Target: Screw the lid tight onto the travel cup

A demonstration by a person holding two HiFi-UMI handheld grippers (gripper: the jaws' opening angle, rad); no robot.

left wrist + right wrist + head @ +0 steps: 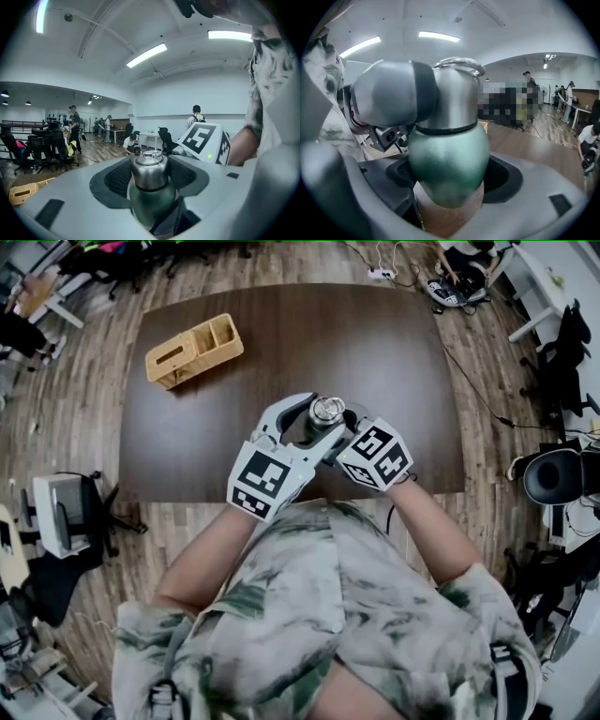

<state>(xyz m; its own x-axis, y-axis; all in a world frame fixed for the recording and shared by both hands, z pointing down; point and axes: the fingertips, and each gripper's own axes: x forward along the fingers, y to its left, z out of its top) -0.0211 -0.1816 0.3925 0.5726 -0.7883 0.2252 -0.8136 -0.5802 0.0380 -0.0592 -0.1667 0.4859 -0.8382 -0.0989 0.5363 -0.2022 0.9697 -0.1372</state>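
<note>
While the travel cup (pixel 447 150) hangs over the table's (pixel 187 437) near edge, green body clamped in the right gripper (pixel 452 177), the left gripper (pixel 151 178) pinches the steel lid (pixel 149 165) (seam looks closed) — likely tightening. Next: a firm twist, body steady.

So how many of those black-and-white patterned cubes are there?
2. The first cube sits on the left gripper, below-left of the travel cup in the head view; the second cube on the right gripper, below-right. None looks hidden.

One cup (pixel 447 159), one lid (pixel 325 410), one box (pixel 169 360)
</note>
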